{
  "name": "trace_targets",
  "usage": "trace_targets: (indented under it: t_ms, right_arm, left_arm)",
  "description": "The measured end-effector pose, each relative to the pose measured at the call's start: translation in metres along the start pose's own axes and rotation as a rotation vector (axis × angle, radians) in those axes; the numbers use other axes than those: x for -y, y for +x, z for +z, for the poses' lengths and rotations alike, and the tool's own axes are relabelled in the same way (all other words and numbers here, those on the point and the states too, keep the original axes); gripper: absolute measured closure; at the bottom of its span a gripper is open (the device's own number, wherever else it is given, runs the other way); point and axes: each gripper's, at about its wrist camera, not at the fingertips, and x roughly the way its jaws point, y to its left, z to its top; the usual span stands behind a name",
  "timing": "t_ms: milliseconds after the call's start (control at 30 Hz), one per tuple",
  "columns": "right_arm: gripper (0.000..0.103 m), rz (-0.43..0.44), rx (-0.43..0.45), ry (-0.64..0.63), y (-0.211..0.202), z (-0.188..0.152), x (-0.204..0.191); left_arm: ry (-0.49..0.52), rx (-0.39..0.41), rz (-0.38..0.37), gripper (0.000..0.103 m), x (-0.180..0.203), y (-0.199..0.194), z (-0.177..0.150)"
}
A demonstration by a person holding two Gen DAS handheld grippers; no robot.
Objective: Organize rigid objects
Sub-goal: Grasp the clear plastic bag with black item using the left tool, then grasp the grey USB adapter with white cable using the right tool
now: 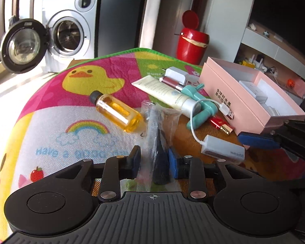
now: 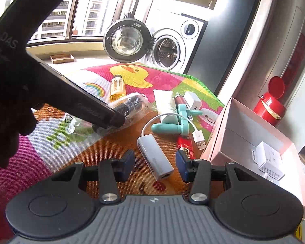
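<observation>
My left claw (image 1: 154, 160) has its two blue pads either side of a clear plastic bag (image 1: 160, 126) with a dark, cone-shaped thing inside; the right pad touches the bag, the left pad stands just off it, so I cannot tell whether the grip is firm. In the right wrist view the same bag (image 2: 130, 107) lies at about 10 o'clock from my right claw, with the left claw's black body (image 2: 71, 99) reaching down onto it.

My right claw (image 2: 155, 163) stands apart, astride a white adapter (image 2: 155, 157) that lies flat on the worktop mat (image 2: 40, 142), and neither pad touches it. Its white cable loops away toward 12 o'clock and ends in a plug (image 2: 200, 140) beside a red stick (image 2: 186, 145).

The pink box (image 2: 229, 136) sits open at 3 o'clock from my right claw, with a small white charger (image 2: 268, 160) inside. Beyond the adapter, at 12 o'clock, lie a teal hook (image 2: 172, 125), a dark red tube (image 2: 180, 100) and a white plug block (image 2: 193, 101). An amber bottle (image 1: 117, 110) rests on its side at 11 o'clock from my left claw, just beside the bag, and a cream tube (image 1: 166, 94) lies at 1 o'clock.
</observation>
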Motion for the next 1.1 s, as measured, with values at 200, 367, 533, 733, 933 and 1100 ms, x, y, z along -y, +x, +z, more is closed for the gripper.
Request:
trace_targets:
  t_ms: [200, 367, 533, 733, 933, 1100]
  right_arm:
    - [0.077, 0.036, -0.017, 0.038, -0.005, -0.005, 0.008]
    - [0.078, 0.078, -0.013, 0.012, -0.031, -0.024, 0.007]
    - [0.075, 0.070, -0.021, -0.002, -0.055, -0.040, 0.006]
    - [0.037, -0.030, -0.047, 0.109, -0.055, -0.056, 0.028]
    - [0.033, -0.117, -0.057, 0.211, -0.052, -0.064, 0.046]
    - [0.033, 0.080, -0.089, 0.326, -0.052, -0.060, 0.045]
  left_arm:
    - [0.012, -0.016, -0.037, 0.069, -0.002, -0.014, -0.009]
    - [-0.031, 0.013, -0.037, 0.068, -0.004, 0.003, 0.004]
    - [0.034, -0.006, 0.037, 0.067, 0.015, 0.021, 0.015]
    - [0.111, 0.027, 0.050, 0.067, 0.022, 0.009, -0.003]
    - [0.009, 0.066, -0.006, 0.075, 0.012, -0.023, -0.034]
    - [-0.030, 0.091, -0.015, 0.076, 0.013, -0.037, -0.048]
